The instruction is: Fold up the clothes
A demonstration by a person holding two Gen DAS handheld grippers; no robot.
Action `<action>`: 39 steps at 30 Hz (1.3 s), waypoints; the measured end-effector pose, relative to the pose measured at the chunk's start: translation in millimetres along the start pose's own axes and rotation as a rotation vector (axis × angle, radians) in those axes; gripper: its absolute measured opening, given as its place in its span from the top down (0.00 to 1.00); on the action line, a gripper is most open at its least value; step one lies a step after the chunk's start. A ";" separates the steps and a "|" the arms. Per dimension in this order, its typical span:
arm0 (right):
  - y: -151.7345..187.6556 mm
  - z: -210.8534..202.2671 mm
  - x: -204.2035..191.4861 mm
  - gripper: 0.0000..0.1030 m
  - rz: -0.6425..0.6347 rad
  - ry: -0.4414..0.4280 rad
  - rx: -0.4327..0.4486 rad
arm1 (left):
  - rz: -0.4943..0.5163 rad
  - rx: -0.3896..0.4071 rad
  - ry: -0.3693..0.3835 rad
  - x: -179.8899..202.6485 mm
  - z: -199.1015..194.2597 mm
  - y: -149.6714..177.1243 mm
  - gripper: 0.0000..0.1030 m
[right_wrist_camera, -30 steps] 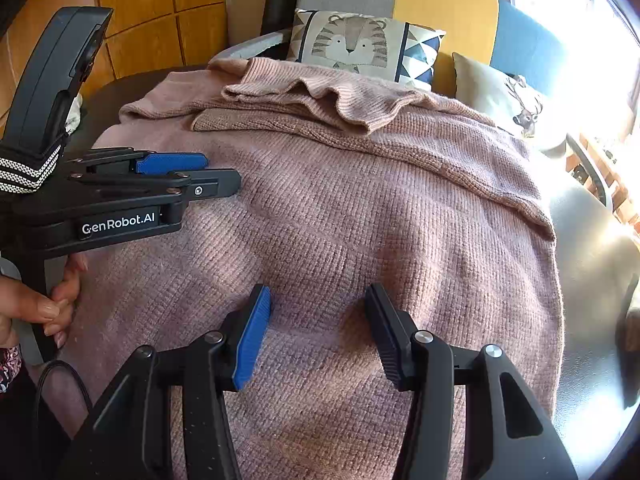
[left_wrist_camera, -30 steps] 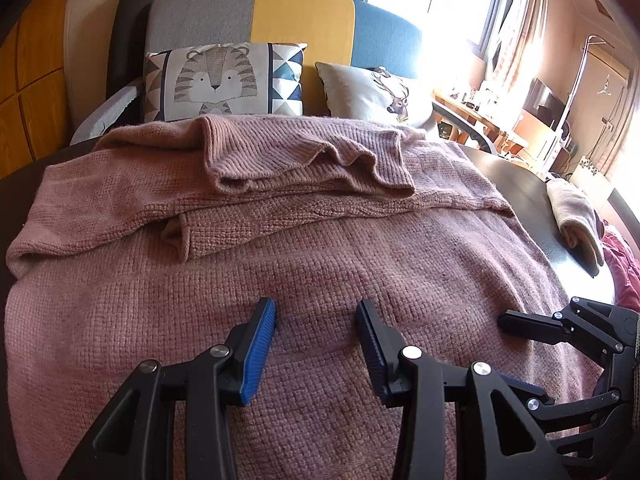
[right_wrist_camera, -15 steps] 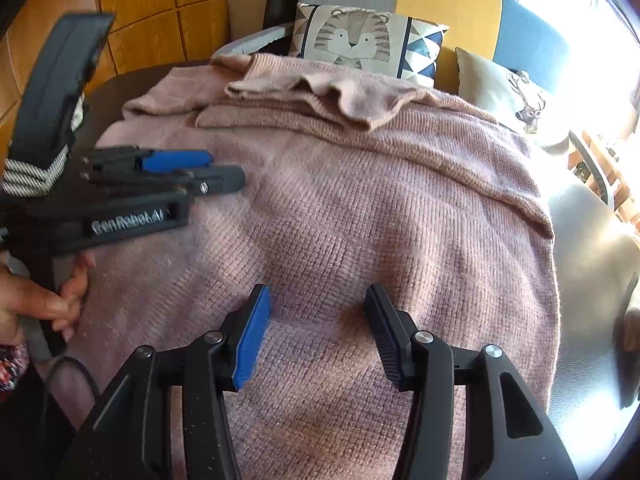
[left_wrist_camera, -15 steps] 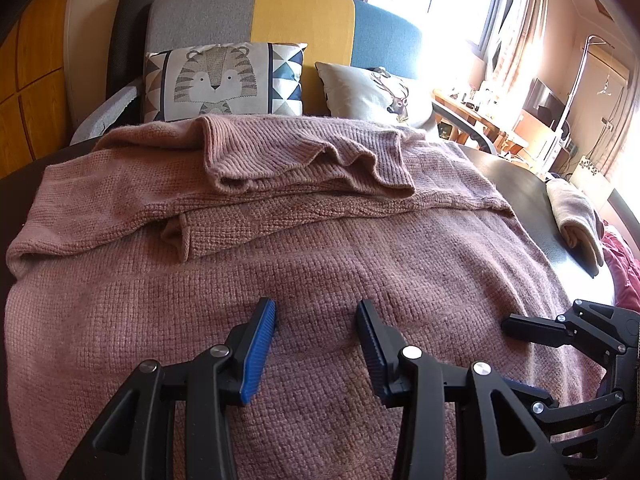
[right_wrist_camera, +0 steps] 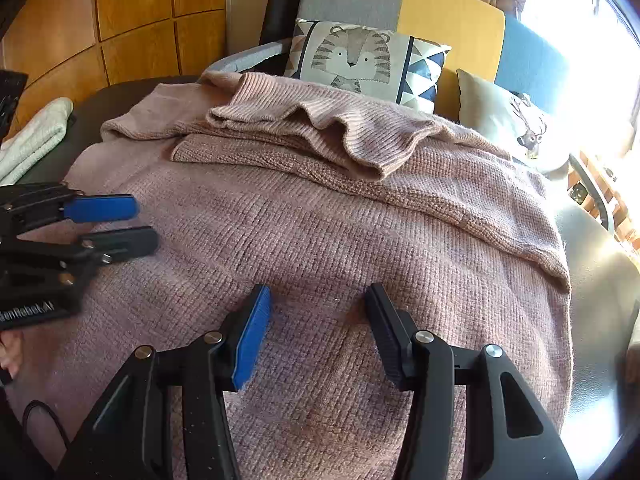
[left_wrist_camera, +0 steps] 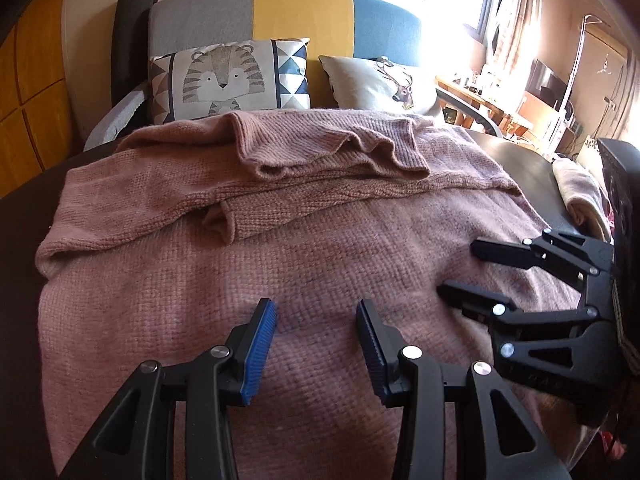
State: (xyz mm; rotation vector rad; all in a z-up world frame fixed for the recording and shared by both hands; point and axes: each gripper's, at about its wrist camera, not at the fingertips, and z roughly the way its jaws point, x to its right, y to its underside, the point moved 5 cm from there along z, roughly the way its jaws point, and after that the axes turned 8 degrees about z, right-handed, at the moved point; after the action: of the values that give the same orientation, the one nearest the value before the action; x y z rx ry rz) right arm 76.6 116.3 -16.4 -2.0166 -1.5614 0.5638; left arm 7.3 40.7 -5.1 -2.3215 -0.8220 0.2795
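A dusty-pink knitted sweater (left_wrist_camera: 320, 248) lies spread flat on the dark round table (right_wrist_camera: 600, 280), its far part folded back into a rumpled layer near the tiger-print cushion (left_wrist_camera: 228, 78). My left gripper (left_wrist_camera: 316, 320) hangs just above the near part of the knit, its jaws standing apart with only bare fabric showing between the blue pads; they grip nothing. My right gripper (right_wrist_camera: 318, 308) is over the same near part, beside the left one, and its jaws also stand apart and hold nothing. I cannot tell if the fingertips touch the wool. A pale folded towel (right_wrist_camera: 36, 136) lies at the table's edge, well apart from both.
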 end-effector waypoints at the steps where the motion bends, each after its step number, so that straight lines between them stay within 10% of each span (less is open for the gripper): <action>1: 0.4 0.5 -0.2 0.48 -0.001 0.001 0.001 | -0.004 -0.003 -0.009 -6.8 -2.6 3.9 0.58; 14: -0.7 6.2 2.3 0.47 -0.003 0.014 -0.004 | -0.075 0.012 -0.053 -90.1 -48.8 61.5 0.58; 21: -35.5 -18.1 -15.5 0.47 0.047 -0.103 0.068 | -0.089 0.051 -0.096 -89.2 -51.2 37.5 0.58; 32: -92.3 40.5 -147.0 0.84 -0.164 -0.285 -0.075 | -0.249 0.025 -0.153 -110.7 -33.4 45.5 0.58; 39: -87.2 78.5 -165.0 0.84 -0.208 -0.238 -0.086 | -0.265 0.047 -0.133 -113.4 -33.1 49.4 0.58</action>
State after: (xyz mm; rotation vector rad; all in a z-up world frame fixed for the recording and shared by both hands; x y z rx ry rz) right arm -77.8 -14.6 -21.0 -1.8710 -1.9398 0.6847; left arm -44.2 -76.2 -13.3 -2.1375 -1.1638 0.3351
